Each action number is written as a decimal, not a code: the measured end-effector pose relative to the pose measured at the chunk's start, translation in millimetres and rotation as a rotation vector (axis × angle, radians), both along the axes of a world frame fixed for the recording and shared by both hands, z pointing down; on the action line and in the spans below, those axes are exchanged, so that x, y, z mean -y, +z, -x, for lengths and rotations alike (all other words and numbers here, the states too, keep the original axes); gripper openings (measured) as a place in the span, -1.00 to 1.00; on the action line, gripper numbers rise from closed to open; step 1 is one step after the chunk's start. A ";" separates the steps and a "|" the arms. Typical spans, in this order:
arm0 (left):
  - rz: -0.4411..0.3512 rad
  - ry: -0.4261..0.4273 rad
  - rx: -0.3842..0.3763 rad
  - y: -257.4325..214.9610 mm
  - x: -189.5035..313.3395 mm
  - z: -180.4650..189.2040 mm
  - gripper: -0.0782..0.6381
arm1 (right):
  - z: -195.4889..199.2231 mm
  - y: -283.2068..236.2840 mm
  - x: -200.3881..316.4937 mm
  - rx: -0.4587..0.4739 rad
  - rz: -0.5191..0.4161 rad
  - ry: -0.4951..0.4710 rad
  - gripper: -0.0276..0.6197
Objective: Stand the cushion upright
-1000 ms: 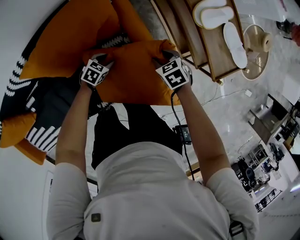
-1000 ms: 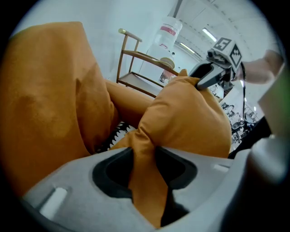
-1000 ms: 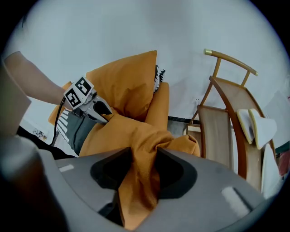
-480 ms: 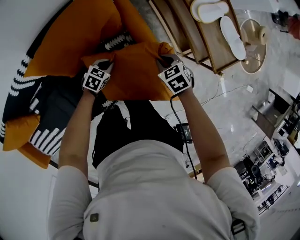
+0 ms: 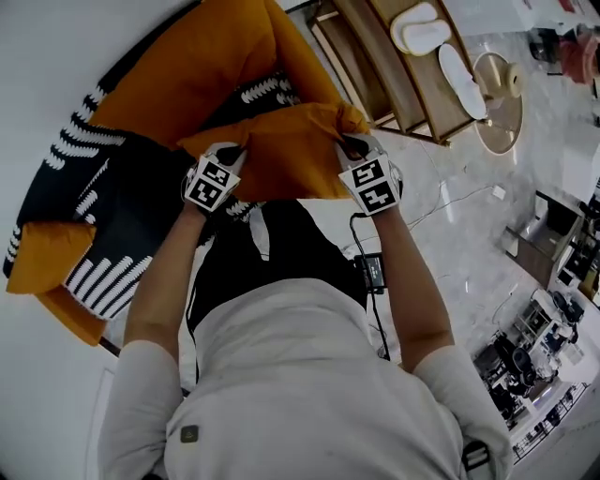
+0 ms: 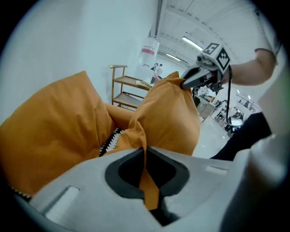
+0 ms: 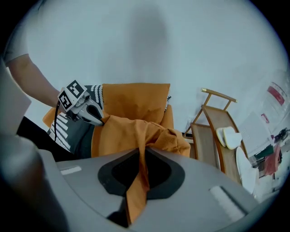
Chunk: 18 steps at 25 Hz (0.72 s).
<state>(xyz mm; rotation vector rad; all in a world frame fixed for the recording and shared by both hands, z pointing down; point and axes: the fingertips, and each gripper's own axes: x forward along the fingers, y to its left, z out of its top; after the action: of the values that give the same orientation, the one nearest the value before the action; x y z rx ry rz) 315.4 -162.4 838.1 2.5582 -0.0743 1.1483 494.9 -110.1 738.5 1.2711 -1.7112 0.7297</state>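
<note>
An orange cushion hangs between my two grippers over the sofa seat, its top edge bunched. My left gripper is shut on a fold of the cushion at its left corner, and a strip of orange cloth runs down between the pads. My right gripper pinches the right corner. Its jaws have just been closing, with the fabric of the cushion pressed between them. The right gripper also shows in the left gripper view, and the left gripper in the right gripper view.
A larger orange cushion leans at the sofa's back, beside a black-and-white patterned cushion. Right of the sofa stands a wooden rack with white slippers, then a round stool. A cable runs down my right arm.
Both grippers have risen and moved right in the head view, lifting the cushion's gripped edge off the seat. The cloth at both corners now bunches up.
</note>
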 end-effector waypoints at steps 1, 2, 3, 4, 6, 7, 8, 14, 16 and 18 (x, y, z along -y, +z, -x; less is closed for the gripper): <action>-0.002 -0.006 -0.008 -5.7 -5.9 9.4 -0.76 | 9.4 -7.3 -4.7 -0.010 -0.011 -0.009 -0.80; -0.003 -0.016 -0.016 -11.5 -11.0 19.0 -0.76 | 19.0 -14.6 -8.8 -0.020 -0.022 -0.018 -0.80; -0.002 -0.031 -0.025 -17.5 -14.6 28.2 -0.76 | 28.2 -21.8 -11.5 -0.030 -0.034 -0.027 -0.80; -0.002 -0.049 -0.036 -23.9 -16.3 36.8 -0.76 | 36.7 -29.0 -12.4 -0.041 -0.048 -0.038 -0.80; -0.016 -0.076 -0.058 -39.3 -16.6 54.3 -0.76 | 53.5 -43.9 -12.1 -0.062 -0.078 -0.060 -0.80; -0.029 -0.085 -0.066 -48.9 -16.8 64.8 -0.76 | 63.3 -52.4 -13.2 -0.071 -0.089 -0.069 -0.80; -0.043 -0.095 -0.072 -59.9 -17.7 76.7 -0.76 | 74.4 -61.4 -16.1 -0.076 -0.097 -0.076 -0.80; -0.128 -0.157 -0.102 -130.3 -15.9 146.9 -0.76 | 139.7 -107.7 -37.4 -0.059 -0.156 -0.093 -0.80; -0.161 -0.172 -0.104 -150.6 -12.0 166.5 -0.76 | 157.0 -118.8 -36.8 -0.043 -0.177 -0.088 -0.80; -0.188 -0.199 -0.104 -166.3 -7.9 186.9 -0.76 | 175.1 -130.8 -31.3 -0.031 -0.196 -0.103 -0.81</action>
<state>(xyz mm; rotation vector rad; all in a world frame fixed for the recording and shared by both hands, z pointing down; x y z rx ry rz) 128.5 -154.6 671.8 2.6947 -0.4201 0.9728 319.8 -78.8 607.7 1.3069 -1.8438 0.4893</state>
